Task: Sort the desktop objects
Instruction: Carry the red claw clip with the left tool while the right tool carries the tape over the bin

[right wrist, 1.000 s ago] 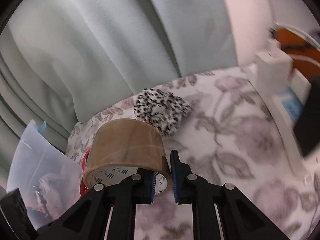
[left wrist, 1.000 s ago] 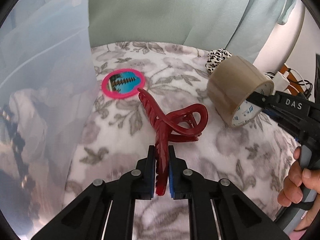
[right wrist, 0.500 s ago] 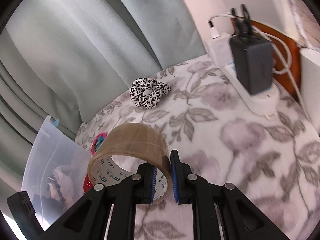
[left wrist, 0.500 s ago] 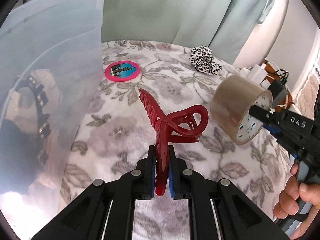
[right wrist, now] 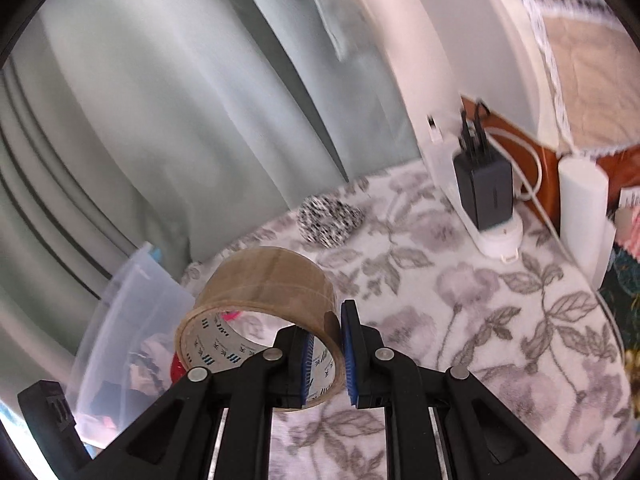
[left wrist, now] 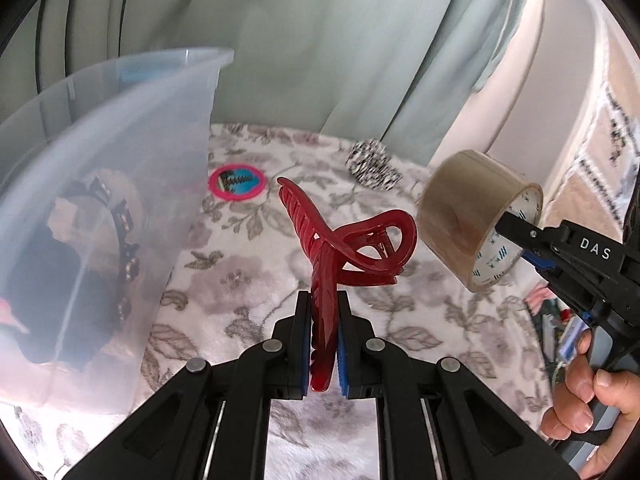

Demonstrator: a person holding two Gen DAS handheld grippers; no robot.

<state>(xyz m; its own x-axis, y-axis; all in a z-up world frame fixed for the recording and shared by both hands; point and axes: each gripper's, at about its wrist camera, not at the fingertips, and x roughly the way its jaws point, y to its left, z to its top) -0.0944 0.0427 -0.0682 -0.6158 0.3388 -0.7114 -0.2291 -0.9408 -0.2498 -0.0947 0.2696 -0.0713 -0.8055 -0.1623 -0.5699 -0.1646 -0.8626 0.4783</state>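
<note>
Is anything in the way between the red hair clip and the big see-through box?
Nothing visible blocks it. The red hair clip is held up in the left gripper, and the clear box stands just left of it. Only the box's own wall is between them, so the clip must go over the rim.

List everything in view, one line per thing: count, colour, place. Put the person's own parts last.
hair claw clip: 1, dark red, held off the cloth in the left gripper
tape roll: 1, brown, held off the cloth in the right gripper
storage bin: 1, translucent, left side, items inside
round mirror: 1, pink rim, on the cloth beside the bin
scrunchie: 1, black and white, far side near the curtain
power strip: 1, white, right edge
charger: 1, black, plugged into the strip
floral cloth: 1, white and grey, covers the surface
curtain: pale green, behind
left hand-held gripper: 1, black, shut
right hand-held gripper: 1, black, shut
hand: 1, on the right gripper's handle
</note>
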